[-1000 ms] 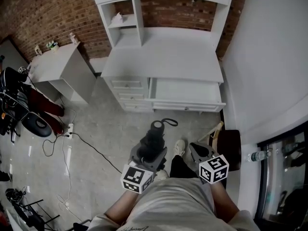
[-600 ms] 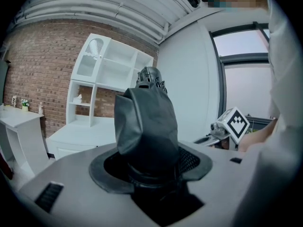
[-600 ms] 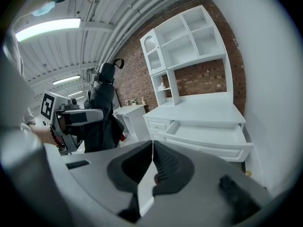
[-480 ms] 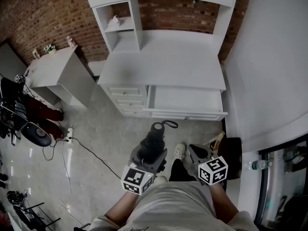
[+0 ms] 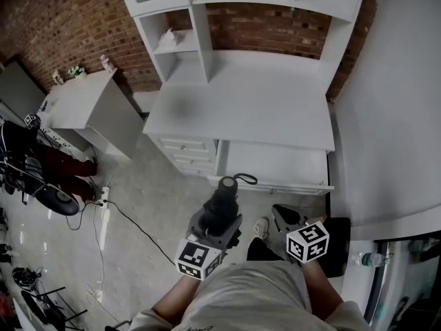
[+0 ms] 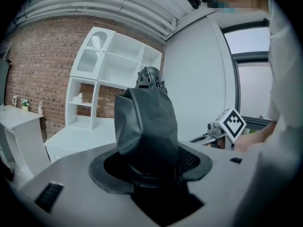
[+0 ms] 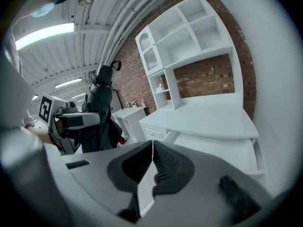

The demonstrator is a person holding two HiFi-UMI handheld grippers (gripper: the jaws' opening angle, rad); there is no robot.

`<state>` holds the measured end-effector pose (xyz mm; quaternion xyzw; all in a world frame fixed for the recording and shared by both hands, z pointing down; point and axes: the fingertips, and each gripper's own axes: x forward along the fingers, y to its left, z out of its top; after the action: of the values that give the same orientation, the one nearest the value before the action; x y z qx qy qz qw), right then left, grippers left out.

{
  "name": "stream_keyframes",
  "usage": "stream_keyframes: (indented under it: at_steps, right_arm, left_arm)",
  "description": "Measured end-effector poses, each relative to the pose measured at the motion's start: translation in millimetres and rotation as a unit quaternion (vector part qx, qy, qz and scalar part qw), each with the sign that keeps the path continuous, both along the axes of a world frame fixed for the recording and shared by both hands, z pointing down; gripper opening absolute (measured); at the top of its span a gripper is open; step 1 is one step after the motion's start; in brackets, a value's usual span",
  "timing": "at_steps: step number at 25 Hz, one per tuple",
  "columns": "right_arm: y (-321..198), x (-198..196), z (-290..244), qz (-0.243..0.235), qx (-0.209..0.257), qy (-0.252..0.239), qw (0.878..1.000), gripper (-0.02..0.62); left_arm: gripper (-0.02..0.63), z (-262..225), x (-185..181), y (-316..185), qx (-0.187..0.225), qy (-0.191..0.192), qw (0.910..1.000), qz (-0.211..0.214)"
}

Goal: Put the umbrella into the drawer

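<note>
The left tool [image 5: 214, 226] is clamped on the folded black umbrella [image 5: 223, 197]. Over the last second it has been carried nearer the white desk [image 5: 241, 109], so the strap end now sits just short of the open drawer [image 5: 275, 164]. The approach looks nearly finished, with the lowering in not yet done. Both tools point forward and slightly down at the drawer, and the right tool [image 5: 288, 219] rides alongside, jaws pressed together and empty.

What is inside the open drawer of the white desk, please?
Only the bare bottom of the open white drawer shows; no object lies on the visible part. Its rear part is covered by the white desktop, so that cannot be checked.
</note>
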<state>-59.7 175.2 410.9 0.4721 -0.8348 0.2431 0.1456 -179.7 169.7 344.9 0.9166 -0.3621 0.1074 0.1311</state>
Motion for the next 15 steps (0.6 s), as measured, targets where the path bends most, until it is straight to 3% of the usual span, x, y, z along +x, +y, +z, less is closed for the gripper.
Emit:
stream_keyframes:
  at_steps: [15]
  right_arm:
    - [-108, 59, 1, -0.029, -0.004, -0.014, 0.999, 0.029]
  left_arm:
    - [0.272, -3, 59, -100, 0.000, -0.019, 0.9996, -0.021]
